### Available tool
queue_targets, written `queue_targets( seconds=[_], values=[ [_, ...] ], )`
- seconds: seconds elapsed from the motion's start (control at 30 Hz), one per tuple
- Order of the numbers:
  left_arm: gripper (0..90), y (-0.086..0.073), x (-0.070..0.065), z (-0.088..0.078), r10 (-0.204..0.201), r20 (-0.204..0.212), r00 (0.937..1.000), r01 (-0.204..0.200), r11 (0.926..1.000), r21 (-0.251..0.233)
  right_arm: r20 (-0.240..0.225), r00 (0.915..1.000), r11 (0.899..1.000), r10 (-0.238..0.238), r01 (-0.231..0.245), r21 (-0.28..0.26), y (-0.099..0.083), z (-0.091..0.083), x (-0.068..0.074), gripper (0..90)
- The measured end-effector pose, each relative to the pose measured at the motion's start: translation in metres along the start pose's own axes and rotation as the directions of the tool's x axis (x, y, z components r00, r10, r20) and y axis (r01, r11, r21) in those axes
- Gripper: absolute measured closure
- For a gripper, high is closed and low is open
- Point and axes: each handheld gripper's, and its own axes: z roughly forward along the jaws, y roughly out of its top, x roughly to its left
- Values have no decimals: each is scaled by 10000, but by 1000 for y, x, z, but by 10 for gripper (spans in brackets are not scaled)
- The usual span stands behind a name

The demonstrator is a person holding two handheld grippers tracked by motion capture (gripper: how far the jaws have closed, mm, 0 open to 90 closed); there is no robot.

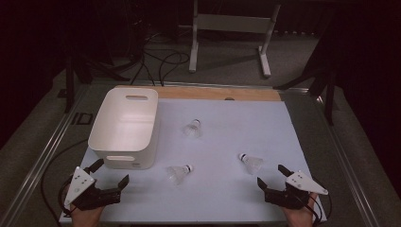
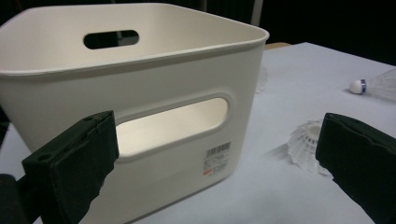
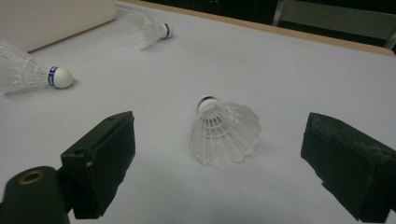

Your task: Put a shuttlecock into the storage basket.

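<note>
Shuttlecock (image 3: 224, 133) with a blue-banded cork lies between the right hand-held gripper's (image 3: 224, 163) wide-apart jaws, untouched.

Bin (image 1: 125, 125) blocks left side (right & centre mostly free).

The box (image 1: 124, 127) is creamy white, with a small striped label (black lines, a bit of red). The three birdies (image 3: 224, 130) are white with a blue band near the tip. The table top (image 1: 227, 198) is pale blue. Both grippers (image 1: 273, 180) are black.
</note>
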Motion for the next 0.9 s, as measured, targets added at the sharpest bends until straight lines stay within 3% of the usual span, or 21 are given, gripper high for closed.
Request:
queue_targets(
  seconds=[0.17,0.4,0.73,0.9],
  values=[
    [0,-1,0,0,-136,23,9999,136,9998,-117,35,10000,10000,-2,2,-65,1,0,-1,99],
    [0,-3,-1,3,-36,-58,10000,37,10000,44,26,10000,10000,33,-33,-17,2,3,0,99],
    [0,-3,-4,3,136,-267,9996,-137,9999,-50,-73,9996,9994,268,-267,217,4,10,1,100],
    [0,-4,-5,1,225,-442,9988,-234,9995,-211,-94,9998,9993,153,-150,339,6,15,4,100]
  ],
)
